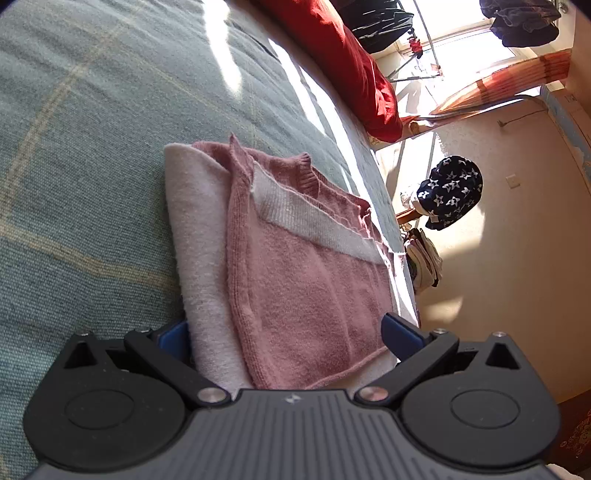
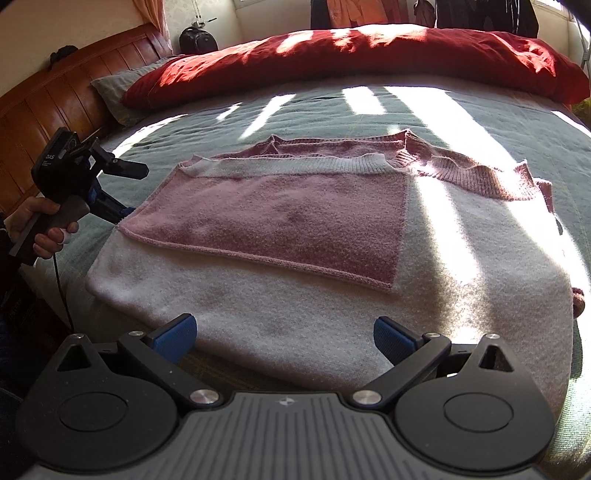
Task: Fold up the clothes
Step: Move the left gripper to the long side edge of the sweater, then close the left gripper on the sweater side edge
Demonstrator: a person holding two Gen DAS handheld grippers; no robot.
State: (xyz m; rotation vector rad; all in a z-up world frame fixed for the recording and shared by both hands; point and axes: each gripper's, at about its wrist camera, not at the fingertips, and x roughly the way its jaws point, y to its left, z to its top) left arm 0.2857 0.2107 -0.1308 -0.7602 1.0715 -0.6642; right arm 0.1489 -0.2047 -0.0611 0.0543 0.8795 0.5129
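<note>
A pink and white knit sweater (image 2: pixel 280 218) lies partly folded on the grey-green bedspread (image 2: pixel 480 122), a pink panel folded over its white body. In the right wrist view my right gripper (image 2: pixel 284 338) is open at the sweater's near white edge, the cloth lying between its blue pads (image 2: pixel 175 338). My left gripper (image 2: pixel 136 192), held by a hand (image 2: pixel 40 225), is open at the sweater's left edge. In the left wrist view the sweater (image 1: pixel 295 277) runs away from the left gripper (image 1: pixel 288 338), its end between the spread fingers (image 1: pixel 402 336).
A red duvet (image 2: pixel 369 51) is bunched along the bed's far side, with a grey pillow (image 2: pixel 114 88) and a wooden headboard (image 2: pixel 55 99) at the left. Past the bed's edge hangs a dark star-patterned garment (image 1: pixel 450 188). Clothes hang by the window (image 1: pixel 524 22).
</note>
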